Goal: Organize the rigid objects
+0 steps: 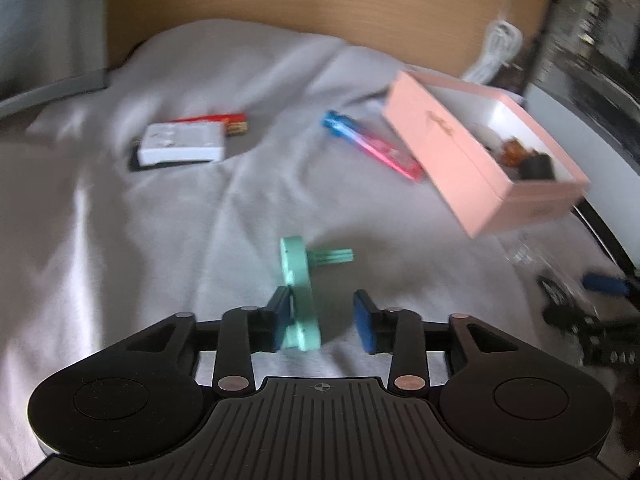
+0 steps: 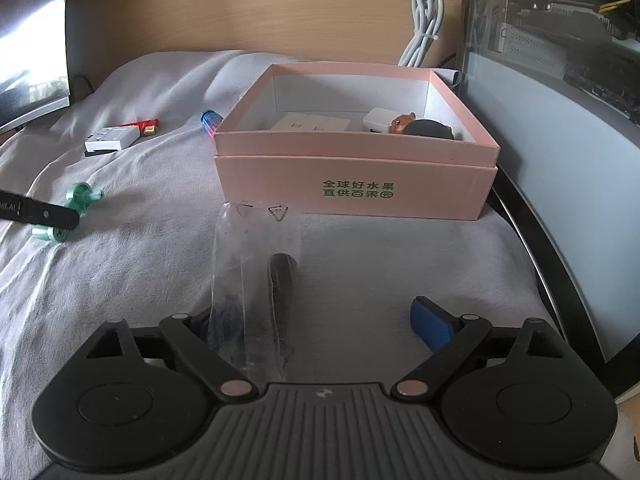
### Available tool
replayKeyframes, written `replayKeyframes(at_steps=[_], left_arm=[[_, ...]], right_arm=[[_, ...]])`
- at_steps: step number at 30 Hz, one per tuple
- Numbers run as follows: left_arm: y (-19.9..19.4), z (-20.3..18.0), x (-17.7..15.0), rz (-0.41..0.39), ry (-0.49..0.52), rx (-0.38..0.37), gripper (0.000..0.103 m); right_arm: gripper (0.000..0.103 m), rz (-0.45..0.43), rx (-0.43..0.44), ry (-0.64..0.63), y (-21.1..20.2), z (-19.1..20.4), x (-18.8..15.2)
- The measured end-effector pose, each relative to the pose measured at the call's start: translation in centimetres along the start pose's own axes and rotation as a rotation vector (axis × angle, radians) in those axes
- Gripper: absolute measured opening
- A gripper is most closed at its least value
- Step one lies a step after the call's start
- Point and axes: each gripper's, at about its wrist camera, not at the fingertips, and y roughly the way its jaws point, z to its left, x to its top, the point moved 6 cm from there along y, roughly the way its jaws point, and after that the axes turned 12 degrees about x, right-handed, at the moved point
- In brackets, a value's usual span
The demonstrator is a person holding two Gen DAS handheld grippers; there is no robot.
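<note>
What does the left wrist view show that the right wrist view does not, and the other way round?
Only the left wrist view: the left gripper, open, with the mint green plastic part between its jaws, touching one pad only.

Only the right wrist view: the right gripper, open wide around a clear plastic bag with dark items, and green print on the front wall of the pink box.

Both: the pink box, the green part, the white packet, the blue and pink tube, the grey cloth, the white cable.

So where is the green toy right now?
In the left wrist view, the green toy lies on the grey blanket between the open jaws of the left gripper, leaning against one pad, well short of the pink box.
</note>
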Motion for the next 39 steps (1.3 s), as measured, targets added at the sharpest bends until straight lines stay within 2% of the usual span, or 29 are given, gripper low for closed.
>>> replayKeyframes(at_steps=[3,8,15,19,28,31,32,39], left_arm=[[-0.1,-1.2,-0.2,-0.008,0.047,-0.009,0.053],[0.1,-1.8,-0.2,-0.008,0.037,-0.018,0.070],[2.1,-2.1,1.7,0.003,0.007,0.037,0.067],[3.2,-1.9,2.5,0.013,-0.023,0.055,0.066],[4.6,-2.2,3.8,-0.001,-0.017,0.046,0.064],[4.6,-2.3,3.7,-0.018,0.007,0.048,0.057],[4.6,-2.4,3.6,-0.026,0.025,0.053,0.048],[2.6,-3.5,1.7,-0.034,0.097,0.003,0.048]], right_arm=[[0.093,0.000,0.000,0.000,0.0,0.0,0.0],[0.093,0.002,0.002,-0.002,0.0,0.0,0.1],[0.103,0.026,0.039,-0.015,0.3,0.1,0.0],[0.103,0.030,0.046,-0.017,0.3,0.2,0.0],[0.103,0.036,0.047,-0.027,0.4,0.3,0.0],[0.103,0.036,0.047,-0.026,0.3,0.3,0.0],[0.103,0.035,0.047,-0.026,0.3,0.3,0.0],[0.103,0.037,0.048,-0.028,0.4,0.3,0.0]])
